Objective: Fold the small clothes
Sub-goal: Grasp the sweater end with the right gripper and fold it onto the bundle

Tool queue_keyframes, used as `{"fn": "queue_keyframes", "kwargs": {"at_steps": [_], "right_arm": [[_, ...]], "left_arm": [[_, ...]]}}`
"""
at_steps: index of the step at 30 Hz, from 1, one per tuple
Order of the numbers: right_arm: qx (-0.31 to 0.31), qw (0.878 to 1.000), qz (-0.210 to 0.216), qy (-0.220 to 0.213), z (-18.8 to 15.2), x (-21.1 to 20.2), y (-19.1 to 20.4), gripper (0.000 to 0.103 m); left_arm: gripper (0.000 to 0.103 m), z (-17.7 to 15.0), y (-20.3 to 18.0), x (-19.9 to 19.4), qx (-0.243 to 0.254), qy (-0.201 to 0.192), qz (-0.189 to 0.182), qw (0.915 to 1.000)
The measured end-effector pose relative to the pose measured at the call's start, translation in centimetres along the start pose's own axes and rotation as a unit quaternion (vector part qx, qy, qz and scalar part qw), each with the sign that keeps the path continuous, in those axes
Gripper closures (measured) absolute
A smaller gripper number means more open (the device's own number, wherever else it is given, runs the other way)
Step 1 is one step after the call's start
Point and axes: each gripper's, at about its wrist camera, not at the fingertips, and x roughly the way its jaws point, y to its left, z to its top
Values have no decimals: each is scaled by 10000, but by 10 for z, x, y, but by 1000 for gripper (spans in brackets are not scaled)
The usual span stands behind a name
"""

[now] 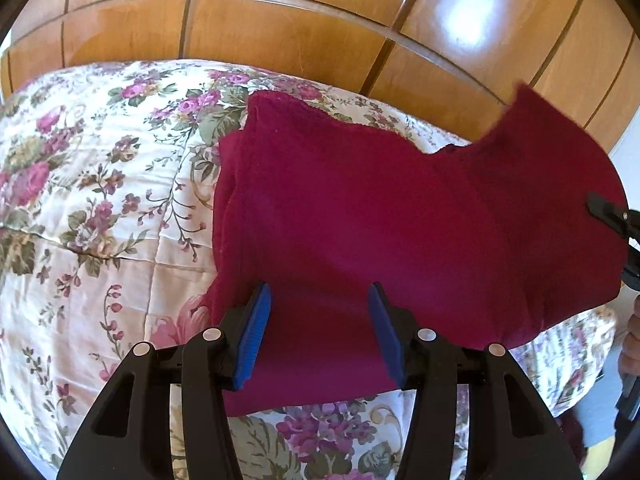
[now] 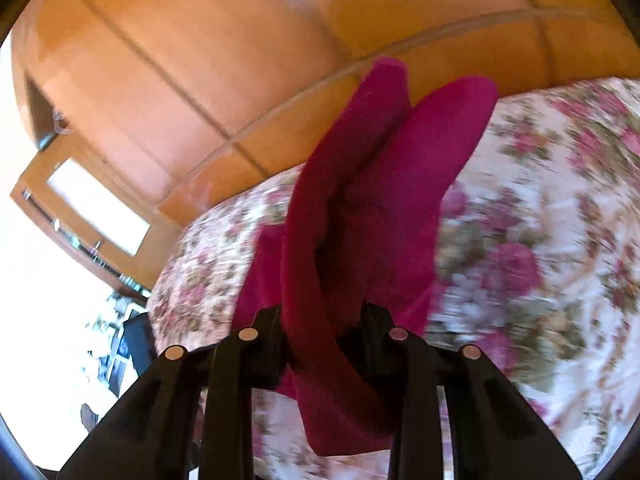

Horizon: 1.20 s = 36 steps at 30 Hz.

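Note:
A dark red garment (image 1: 360, 208) lies on a floral bedspread (image 1: 100, 200). Its right part is lifted off the bed. My left gripper (image 1: 322, 320) hovers over the garment's near edge, open, its blue pads (image 1: 258, 320) wide apart with the cloth lying flat below them. In the left wrist view my right gripper (image 1: 612, 216) shows at the right edge, holding the raised part. In the blurred right wrist view, my right gripper (image 2: 322, 320) is shut on a bunched fold of the garment (image 2: 360, 208), which rises in two lobes above the fingers.
Wooden wardrobe doors (image 1: 280, 28) stand behind the bed, and they also fill the top of the right wrist view (image 2: 200, 60). The bedspread (image 2: 540, 240) spreads wide on both sides of the garment. A person's hand (image 1: 630, 344) shows at the right edge.

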Motion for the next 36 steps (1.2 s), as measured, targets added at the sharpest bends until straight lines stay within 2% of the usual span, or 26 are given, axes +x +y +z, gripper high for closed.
{"fn": "queue_keyframes", "kwargs": {"at_steps": [4, 10, 18, 22, 26, 27, 28, 32, 36], "right_arm": [[-391, 9986, 178, 313, -1, 42, 40, 78], [-580, 9952, 168, 767, -13, 98, 62, 78], [-962, 9908, -35, 951, -21, 115, 84, 78], [-1391, 9828, -92, 1209, -36, 128, 100, 76], [-1664, 9764, -39, 1373, -54, 147, 114, 63], [-1610, 9770, 157, 1390, -56, 149, 115, 49], [-1358, 9789, 601, 1407, -57, 148, 113, 28], [-966, 9813, 1126, 1223, -56, 126, 97, 29], [-1060, 9847, 948, 1010, -65, 86, 76, 29]], "left_arm": [[53, 0, 5, -8, -125, -15, -161, 9998], [53, -5, 20, -34, -223, -144, -127, 9996], [53, -6, 60, -65, -683, -287, -114, 9972], [53, 0, 70, -70, -860, -342, -222, 9955], [53, 7, 71, -75, -978, -408, -372, 9937], [53, 8, 71, -76, -1012, -404, -406, 9932], [53, 10, 71, -74, -1049, -383, -449, 9927], [47, 14, 73, -73, -1222, -283, -862, 9883], [43, 19, 74, -67, -1381, -190, -1149, 9836]]}}
